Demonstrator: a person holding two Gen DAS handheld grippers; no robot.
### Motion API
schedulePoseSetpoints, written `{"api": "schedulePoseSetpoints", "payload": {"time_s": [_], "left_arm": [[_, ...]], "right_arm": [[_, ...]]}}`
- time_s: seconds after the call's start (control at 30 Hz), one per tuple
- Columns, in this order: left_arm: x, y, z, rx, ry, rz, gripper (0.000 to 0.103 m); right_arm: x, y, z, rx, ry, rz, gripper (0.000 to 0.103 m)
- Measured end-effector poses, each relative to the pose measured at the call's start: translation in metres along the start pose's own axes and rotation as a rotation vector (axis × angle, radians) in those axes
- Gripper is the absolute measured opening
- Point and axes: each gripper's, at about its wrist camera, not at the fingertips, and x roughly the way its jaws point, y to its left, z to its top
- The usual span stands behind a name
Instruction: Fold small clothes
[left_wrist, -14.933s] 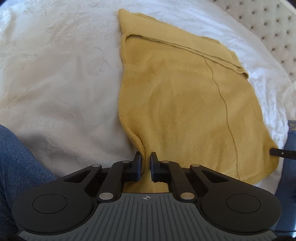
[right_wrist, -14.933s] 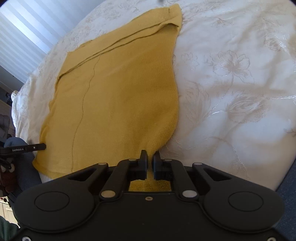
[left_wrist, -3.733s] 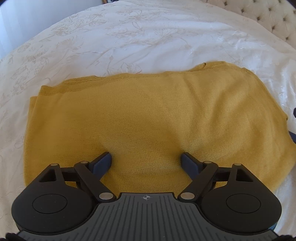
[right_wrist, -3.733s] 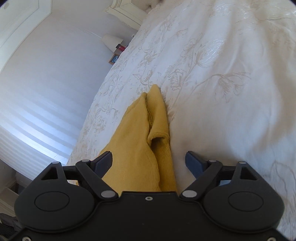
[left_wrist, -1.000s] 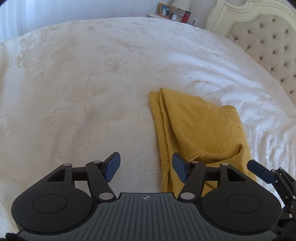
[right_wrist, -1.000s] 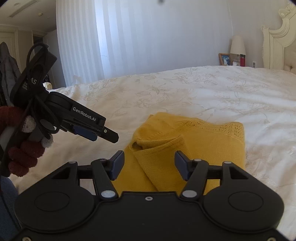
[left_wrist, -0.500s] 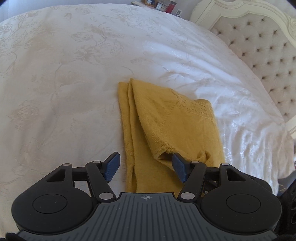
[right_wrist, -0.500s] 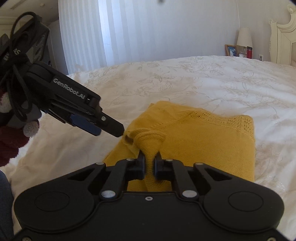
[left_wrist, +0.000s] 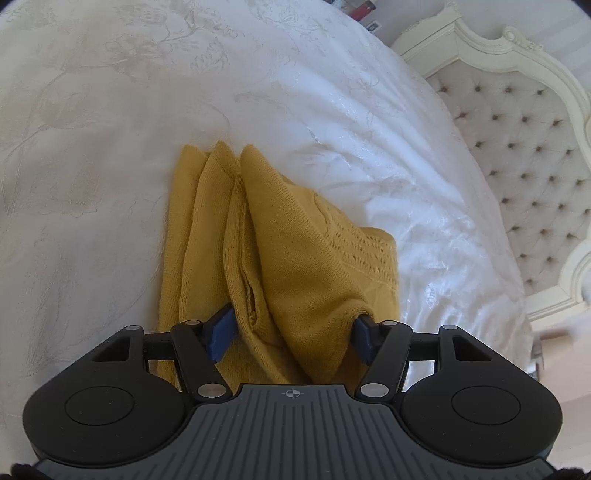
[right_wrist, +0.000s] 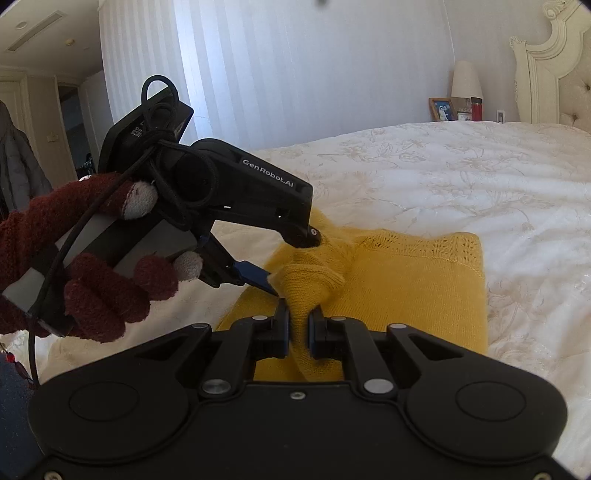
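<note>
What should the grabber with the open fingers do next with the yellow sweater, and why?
Probably close. The left gripper is open with a bunch of the yellow sweater between its fingers, while the right gripper already pinches the sweater. Closing would likely let both lift it together.

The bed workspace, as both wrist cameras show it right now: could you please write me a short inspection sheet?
Surface: white embroidered bedspread, lightly creased.
Job's things: yellow knit garment, folded into layers, near end bunched and raised.
Clutter: nothing seen on the bed.
Grippers: right gripper shut on a bunched fold of the garment; left gripper open, its fingers either side of the layers, held in a red-gloved hand.
Cables: black cord looped over the left gripper's body.
Surroundings: tufted headboard, lamp, picture frame, white curtain.
</note>
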Motion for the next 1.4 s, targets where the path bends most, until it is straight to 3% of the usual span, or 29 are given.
{"api": "schedulePoseSetpoints", "payload": {"time_s": [0.17, 0.27, 0.43, 0.7, 0.87, 1.0, 1.13, 1.17, 1.27, 1.4], "left_arm": [[-0.011, 0.005, -0.011, 0.038, -0.07, -0.031, 0.061], [-0.02, 0.02, -0.019, -0.02, -0.127, -0.076, 0.061], [-0.031, 0.041, -0.024, -0.102, -0.159, -0.117, 0.061], [-0.042, 0.038, -0.027, -0.032, -0.161, -0.065, 0.061], [-0.056, 0.036, -0.031, -0.007, -0.2, -0.064, 0.061], [-0.069, 0.035, -0.031, -0.008, -0.247, -0.066, 0.062], [-0.067, 0.031, -0.022, -0.016, -0.225, -0.082, 0.063], [-0.062, 0.028, -0.018, -0.023, -0.207, -0.092, 0.068], [-0.041, 0.018, -0.006, -0.037, -0.12, -0.106, 0.069], [-0.015, 0.005, -0.002, -0.014, -0.038, -0.063, 0.069]], "right_arm": [[0.001, 0.0, -0.002, -0.003, 0.004, 0.004, 0.017], [0.006, 0.005, -0.003, -0.039, 0.018, 0.007, 0.018], [0.01, 0.005, -0.004, -0.016, 0.022, 0.017, 0.019], [0.009, 0.005, -0.004, -0.008, 0.025, 0.015, 0.019], [0.008, 0.003, -0.005, 0.016, 0.025, 0.022, 0.019], [0.008, -0.007, -0.005, 0.107, 0.03, 0.022, 0.019], [0.007, -0.006, -0.006, 0.097, 0.031, 0.018, 0.019], [0.006, -0.003, -0.006, 0.081, 0.031, 0.017, 0.019], [0.005, 0.007, -0.006, 0.027, 0.024, 0.016, 0.019], [0.002, 0.012, -0.004, 0.01, 0.01, 0.015, 0.019]]}}
